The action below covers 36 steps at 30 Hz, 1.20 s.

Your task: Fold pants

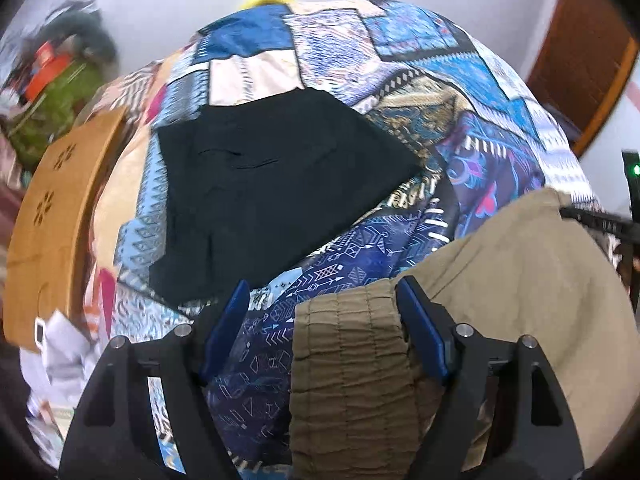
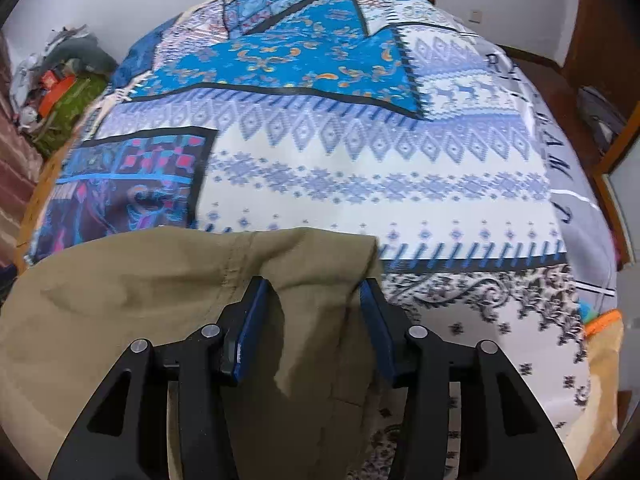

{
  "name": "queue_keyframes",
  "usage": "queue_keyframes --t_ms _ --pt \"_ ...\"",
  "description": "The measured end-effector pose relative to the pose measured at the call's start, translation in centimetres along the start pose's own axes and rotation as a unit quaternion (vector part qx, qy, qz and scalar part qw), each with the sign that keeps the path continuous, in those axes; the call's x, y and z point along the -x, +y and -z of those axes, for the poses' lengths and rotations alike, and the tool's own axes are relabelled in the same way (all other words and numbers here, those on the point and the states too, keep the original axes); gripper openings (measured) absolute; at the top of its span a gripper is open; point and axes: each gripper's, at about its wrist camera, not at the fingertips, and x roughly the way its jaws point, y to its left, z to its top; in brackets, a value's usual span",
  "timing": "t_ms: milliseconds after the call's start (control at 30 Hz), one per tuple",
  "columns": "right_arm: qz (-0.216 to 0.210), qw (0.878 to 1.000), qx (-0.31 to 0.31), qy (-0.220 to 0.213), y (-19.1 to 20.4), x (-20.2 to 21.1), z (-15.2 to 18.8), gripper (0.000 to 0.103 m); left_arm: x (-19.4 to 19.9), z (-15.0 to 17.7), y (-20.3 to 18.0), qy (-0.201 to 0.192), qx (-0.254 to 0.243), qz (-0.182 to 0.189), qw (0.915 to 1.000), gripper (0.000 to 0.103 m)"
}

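Clutter pile: blurred heap of green, orange and grey things at the far left against the white wall, also seen from the right wrist view.
Wooden board: tan panel with small flower-shaped cutouts, standing along the left edge of the bed.
Bedspread: patchwork print in blues, whites and purples, covering the whole bed; in the right wrist view its near part is white with rows of lilac diamonds.
Black garment: dark folded piece lying flat on the bedspread, left of centre, apart from the khaki pants.
Left gripper: blue-padded fingers spread wide; the elastic waistband sits between them against the right finger, with the left finger clear of the cloth.
Khaki pants: olive-tan trousers on the near right part of the bed, their ruched waistband lying between the left gripper's fingers; in the right wrist view the fabric spreads across the lower left, with a stitched seam running down it.
Right gripper: fingers parted, a raised fold of the pants' edge standing between them, cloth touching both pads; not pinched shut.
Wooden door: dark brown, at the far right by the wall.
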Motion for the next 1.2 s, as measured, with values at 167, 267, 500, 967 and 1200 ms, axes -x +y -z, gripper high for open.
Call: queue_keyframes --t_ms 167,267,500,967,1200 --pt "0.053 0.998 0.011 0.006 -0.5 1.7 0.1 0.041 1.8 -0.5 -0.4 -0.011 -0.009 -0.039 0.9991 0.078" --pt "0.057 0.998 0.018 -0.019 0.1 5.0 0.5 0.041 3.6 -0.7 -0.3 -0.012 -0.01 -0.034 0.9993 0.077" --pt "-0.032 0.994 0.053 -0.091 6.0 12.2 0.9 0.048 8.5 -1.3 0.6 -0.045 0.027 0.032 0.9981 0.081" --pt "-0.093 0.984 0.148 0.018 16.9 6.6 2.2 0.071 6.2 -0.5 -2.5 0.002 0.004 0.077 0.997 0.083" --pt "-0.091 0.982 0.157 0.048 15.6 5.8 5.0 0.075 3.5 2.3 -4.8 0.038 -0.043 0.06 0.9966 0.086"
